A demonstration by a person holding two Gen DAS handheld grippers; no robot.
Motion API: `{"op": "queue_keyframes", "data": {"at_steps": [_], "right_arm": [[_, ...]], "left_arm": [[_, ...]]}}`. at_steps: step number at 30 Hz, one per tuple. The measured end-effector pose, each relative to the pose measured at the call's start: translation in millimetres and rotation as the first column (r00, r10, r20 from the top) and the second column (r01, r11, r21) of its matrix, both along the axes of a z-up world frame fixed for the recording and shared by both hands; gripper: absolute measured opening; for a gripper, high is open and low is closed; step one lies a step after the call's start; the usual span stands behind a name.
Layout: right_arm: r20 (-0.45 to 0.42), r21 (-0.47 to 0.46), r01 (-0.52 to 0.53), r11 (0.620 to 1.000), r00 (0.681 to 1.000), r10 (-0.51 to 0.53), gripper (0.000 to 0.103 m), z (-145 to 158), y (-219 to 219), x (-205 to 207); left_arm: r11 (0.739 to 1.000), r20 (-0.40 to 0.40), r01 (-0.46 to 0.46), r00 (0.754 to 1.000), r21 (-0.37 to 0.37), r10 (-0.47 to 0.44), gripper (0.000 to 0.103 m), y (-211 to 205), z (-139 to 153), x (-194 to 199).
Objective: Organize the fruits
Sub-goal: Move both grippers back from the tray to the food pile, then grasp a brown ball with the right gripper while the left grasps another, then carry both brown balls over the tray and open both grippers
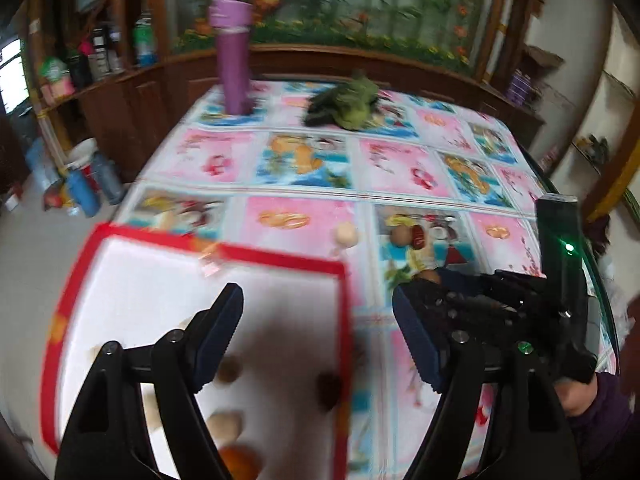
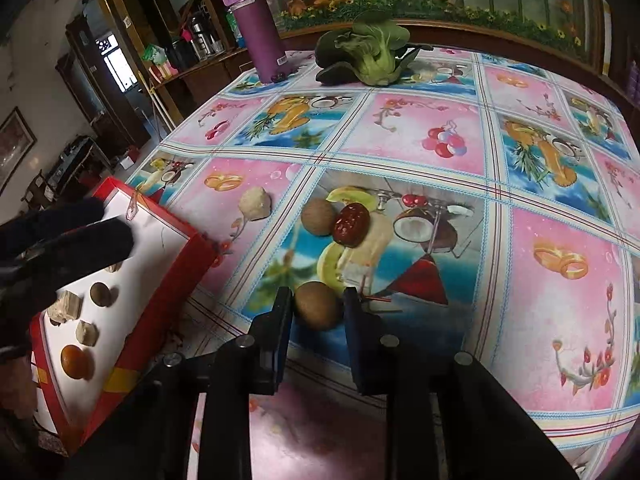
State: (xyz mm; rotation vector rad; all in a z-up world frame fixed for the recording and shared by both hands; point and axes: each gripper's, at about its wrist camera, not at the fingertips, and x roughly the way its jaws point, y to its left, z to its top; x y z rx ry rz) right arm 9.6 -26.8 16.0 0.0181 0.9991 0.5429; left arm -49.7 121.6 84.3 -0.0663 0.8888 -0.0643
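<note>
Pink-and-blue fruit-print cloth on the tabletop; red-rimmed white tray; purple flask; dark red jujube; green bok choy.

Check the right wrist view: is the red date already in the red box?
No, the red date lies on the tablecloth beside a brown round fruit, outside the red box.
</note>
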Motion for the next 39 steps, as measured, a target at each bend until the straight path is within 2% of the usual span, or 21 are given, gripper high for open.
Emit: {"op": "queue_keyframes", "data": {"at_steps": [3, 7, 9, 14, 18, 22, 24, 25, 31, 35, 39], "right_arm": [[-0.030, 0.016, 0.006, 1.000, 1.000, -0.006, 0.024, 1.1, -7.6, 3.7], [-0.064, 0.019, 0.013, 1.000, 0.998, -0.011, 0.024, 2.3, -11.3, 7.3], [-0.075, 0.025, 0.015, 1.000, 0.997, -0.013, 0.024, 2.1, -12.4, 8.0], [-0.079, 0.026, 0.016, 1.000, 0.997, -0.014, 0.024, 2.0, -13.2, 7.1], [-0.080, 0.026, 0.018, 0.999, 0.997, -0.016, 0.024, 2.4, -13.1, 6.9], [-0.081, 0.027, 0.018, 0.999, 0.997, -0.016, 0.024, 2.3, -13.1, 7.7], [-0.084, 0.028, 0.018, 0.999, 0.996, -0.016, 0.024, 2.4, -13.4, 7.4], [-0.085, 0.029, 0.018, 0.999, 0.996, -0.016, 0.024, 2.4, -13.1, 7.5], [-0.074, 0.049, 0.019, 0.999, 0.997, -0.015, 0.024, 6.5, -15.0, 6.2], [-0.001, 0.100, 0.015, 0.995, 1.000, -0.015, 0.024, 22.1, -19.0, -1.9], [0.078, 0.178, 0.002, 0.984, 0.997, -0.016, 0.024, 39.2, -23.0, -14.5]], "left_arm": [[0.998, -0.020, 0.021, 1.000, 0.052, -0.020, 0.076, -15.2, -9.7, 27.2], [0.996, -0.095, 0.051, 0.994, 0.071, -0.044, 0.072, -30.0, -30.3, 66.3], [0.995, -0.131, 0.034, 0.991, 0.095, -0.021, 0.061, -31.3, -40.4, 81.8], [0.996, -0.179, 0.009, 0.984, 0.091, 0.007, 0.046, -31.1, -58.2, 101.5], [0.996, -0.200, 0.014, 0.980, 0.085, 0.003, 0.046, -36.3, -67.7, 108.3], [0.997, -0.191, 0.012, 0.982, 0.082, 0.004, 0.043, -39.9, -68.1, 112.5], [0.996, -0.183, 0.015, 0.983, 0.090, 0.002, 0.030, -41.2, -68.0, 113.7], [0.996, -0.177, 0.018, 0.984, 0.088, -0.002, 0.028, -42.2, -68.0, 112.9], [0.998, -0.147, 0.018, 0.989, 0.059, -0.010, 0.028, -45.4, -64.1, 107.6], [0.998, -0.081, 0.022, 0.997, 0.058, -0.017, 0.028, -46.9, -39.2, 94.2], [0.999, 0.024, 0.012, 1.000, 0.030, -0.013, 0.028, -39.5, 0.8, 60.5]]}}
